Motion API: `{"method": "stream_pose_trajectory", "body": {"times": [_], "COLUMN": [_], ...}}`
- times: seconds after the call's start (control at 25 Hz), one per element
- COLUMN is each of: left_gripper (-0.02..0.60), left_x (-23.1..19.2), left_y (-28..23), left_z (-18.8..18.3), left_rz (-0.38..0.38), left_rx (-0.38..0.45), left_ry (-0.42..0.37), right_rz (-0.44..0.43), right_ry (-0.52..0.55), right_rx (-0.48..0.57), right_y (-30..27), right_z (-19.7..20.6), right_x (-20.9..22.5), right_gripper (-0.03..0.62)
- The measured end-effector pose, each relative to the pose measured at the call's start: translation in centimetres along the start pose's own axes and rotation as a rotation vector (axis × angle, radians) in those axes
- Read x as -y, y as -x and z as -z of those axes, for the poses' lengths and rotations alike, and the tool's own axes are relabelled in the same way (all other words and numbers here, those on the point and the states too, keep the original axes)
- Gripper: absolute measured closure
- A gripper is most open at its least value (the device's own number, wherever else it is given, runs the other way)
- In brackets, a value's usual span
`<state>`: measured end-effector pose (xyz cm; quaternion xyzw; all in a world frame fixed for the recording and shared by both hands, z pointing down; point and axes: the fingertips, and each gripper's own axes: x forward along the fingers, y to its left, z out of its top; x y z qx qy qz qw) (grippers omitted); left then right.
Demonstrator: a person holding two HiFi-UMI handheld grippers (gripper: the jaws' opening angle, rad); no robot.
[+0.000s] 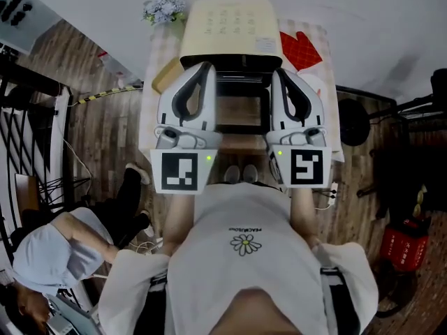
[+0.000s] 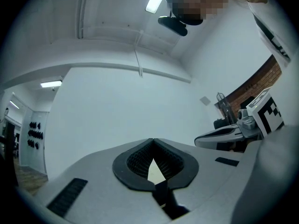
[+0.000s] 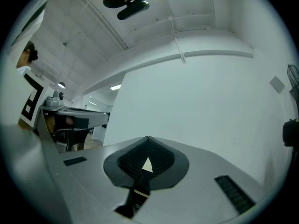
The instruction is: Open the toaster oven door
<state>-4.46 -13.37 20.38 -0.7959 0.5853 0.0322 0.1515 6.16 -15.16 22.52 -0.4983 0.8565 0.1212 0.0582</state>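
Tongs are both hovering closed, empty, left tongs (image 1: 204, 68), right tongs (image 1: 278, 75), over desk (image 1: 148, 110) front edge, facing oven (image 1: 230, 26); wood floor (image 1: 98, 138) around.

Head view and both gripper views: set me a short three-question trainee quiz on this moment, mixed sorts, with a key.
1. True or false: the left gripper is clamped on the handle of the toaster oven.
2. In the head view, what stands just up and left of the toaster oven's cream top? A) a bunch of flowers B) a kettle C) a stack of plates
3. Fill in: the jaws of the right gripper are ___, with nothing between them.

Key: 1 false, its jaws are together on nothing and it faces a bare wall; 2 A; 3 shut.
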Motion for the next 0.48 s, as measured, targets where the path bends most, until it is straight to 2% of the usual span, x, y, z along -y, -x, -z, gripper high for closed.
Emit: {"method": "stream_pose_trajectory", "body": {"times": [0.48], "left_gripper": [0.565], "left_x": [-1.6], "left_y": [0.6], "left_z": [1.3], "left_rz": [-0.049], "left_rx": [-0.01], "left_ry": [0.009], "right_rz": [0.006], "right_ry": [0.044], "right_rx": [-0.038], "right_y": [0.8], "right_z": [1.5], "right_x": [0.7], "right_gripper": [0.584]}}
